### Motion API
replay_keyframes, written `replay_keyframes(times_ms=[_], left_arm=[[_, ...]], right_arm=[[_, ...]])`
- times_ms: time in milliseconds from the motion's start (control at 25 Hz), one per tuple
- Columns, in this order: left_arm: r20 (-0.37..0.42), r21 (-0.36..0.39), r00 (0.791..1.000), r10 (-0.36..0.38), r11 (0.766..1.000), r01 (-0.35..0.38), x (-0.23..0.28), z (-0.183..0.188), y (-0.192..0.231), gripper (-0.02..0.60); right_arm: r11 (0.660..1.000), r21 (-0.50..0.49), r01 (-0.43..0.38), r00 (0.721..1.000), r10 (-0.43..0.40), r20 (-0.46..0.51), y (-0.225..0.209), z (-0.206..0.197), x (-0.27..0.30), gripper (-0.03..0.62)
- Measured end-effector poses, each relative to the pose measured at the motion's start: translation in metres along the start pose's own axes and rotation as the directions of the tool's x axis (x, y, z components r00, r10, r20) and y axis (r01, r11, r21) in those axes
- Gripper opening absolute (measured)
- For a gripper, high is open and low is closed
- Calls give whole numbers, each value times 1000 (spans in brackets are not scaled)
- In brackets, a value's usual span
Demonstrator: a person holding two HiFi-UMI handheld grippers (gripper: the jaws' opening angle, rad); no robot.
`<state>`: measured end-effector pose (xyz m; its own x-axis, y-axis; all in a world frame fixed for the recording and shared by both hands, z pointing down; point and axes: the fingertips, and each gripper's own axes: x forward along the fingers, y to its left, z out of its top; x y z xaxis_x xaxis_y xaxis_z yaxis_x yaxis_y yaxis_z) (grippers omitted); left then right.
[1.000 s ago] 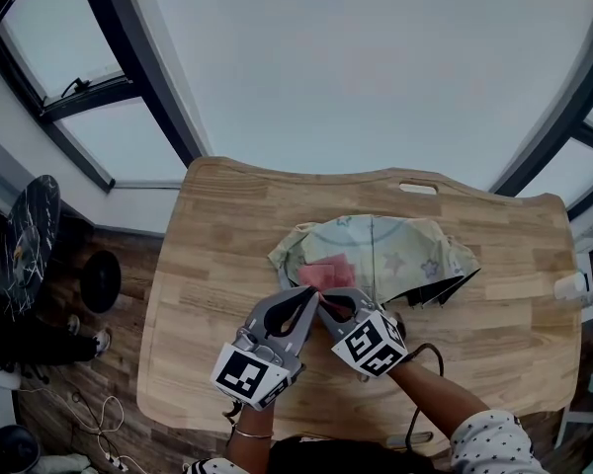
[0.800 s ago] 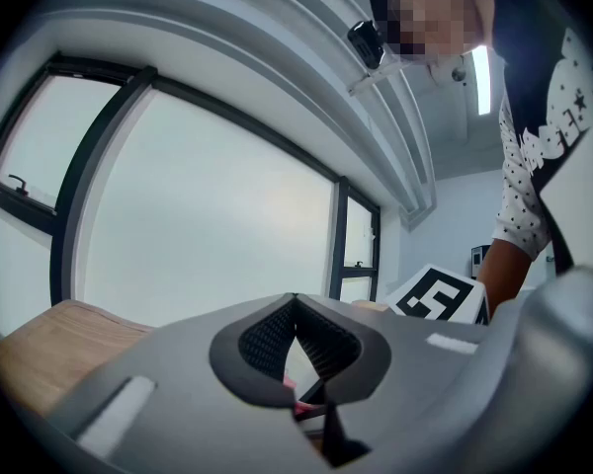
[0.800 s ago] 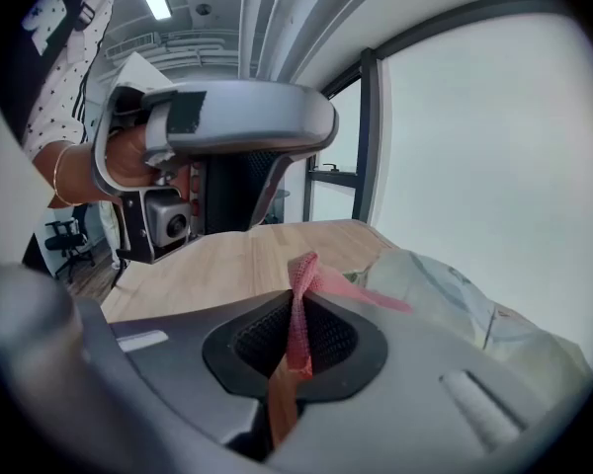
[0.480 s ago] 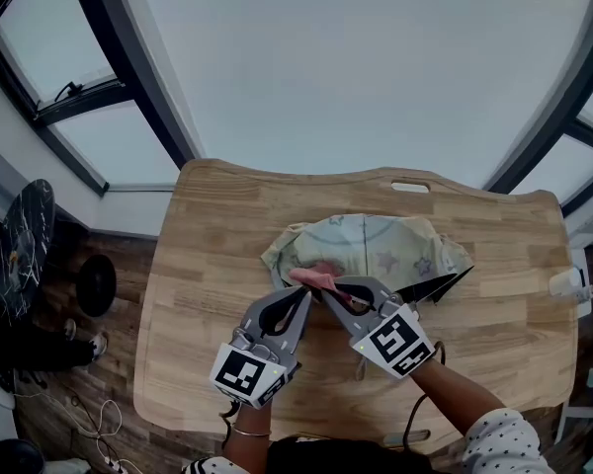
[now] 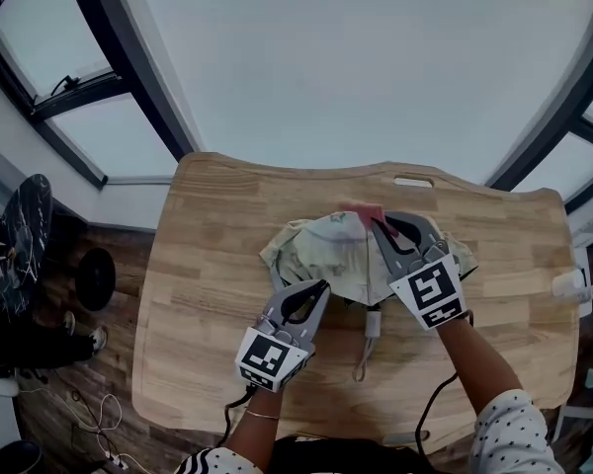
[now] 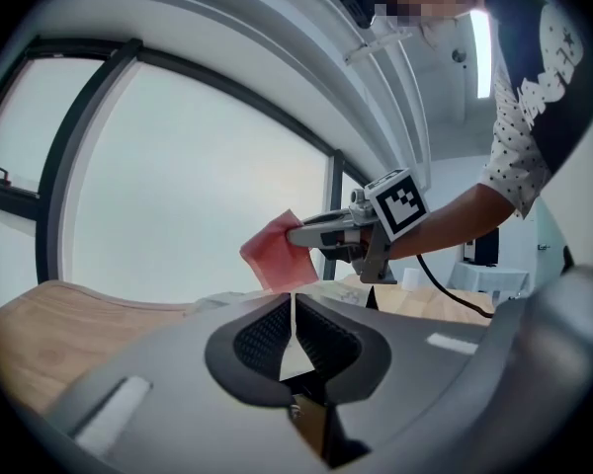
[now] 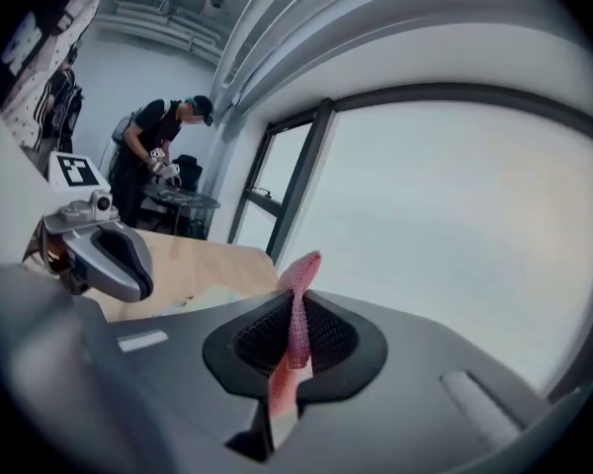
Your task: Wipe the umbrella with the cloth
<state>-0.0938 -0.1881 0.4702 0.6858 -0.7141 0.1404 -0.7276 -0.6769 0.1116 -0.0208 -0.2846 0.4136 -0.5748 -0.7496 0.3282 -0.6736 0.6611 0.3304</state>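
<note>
Right gripper (image 5: 374,223) clamps small pink cloth (image 5: 362,210) over far edge of pale patterned fabric umbrella (image 5: 321,250) on wooden table (image 5: 208,265); left gripper (image 5: 321,286) closed, empty. We judge wiping underway, unfinished.

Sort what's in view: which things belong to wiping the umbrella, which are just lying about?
Job: umbrella; cloth, held by the right gripper; left gripper, shut; table.
Lying about: white object at the table's right edge; floor cables; black round object left of the table.

Flat, dim daylight; fisheye-bent edges
</note>
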Motion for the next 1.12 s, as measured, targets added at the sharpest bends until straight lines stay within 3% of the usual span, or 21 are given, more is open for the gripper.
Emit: replay_keyframes(times_ms=[120,240,720,1120], left_arm=[[-33,4,999,-3,1000,3,10,-11,2,-12],[-53,-14,999,-6,1000,5,18,-26,5,-9],[-68,-20,998,-12,1000,10,27,-38,13,-5],[-57,-32,998,-18,999,16,29,-37,8,-5]], right_arm=[[996,-87,3,998,-9,-67,-3,-21,15,26],[993,-112,-28,991,13,-130,4,-44,27,25],[984,-40,-174,962,161,-219,53,-88,25,26],[973,33,-228,943,229,-243,86,-110,-8,26]])
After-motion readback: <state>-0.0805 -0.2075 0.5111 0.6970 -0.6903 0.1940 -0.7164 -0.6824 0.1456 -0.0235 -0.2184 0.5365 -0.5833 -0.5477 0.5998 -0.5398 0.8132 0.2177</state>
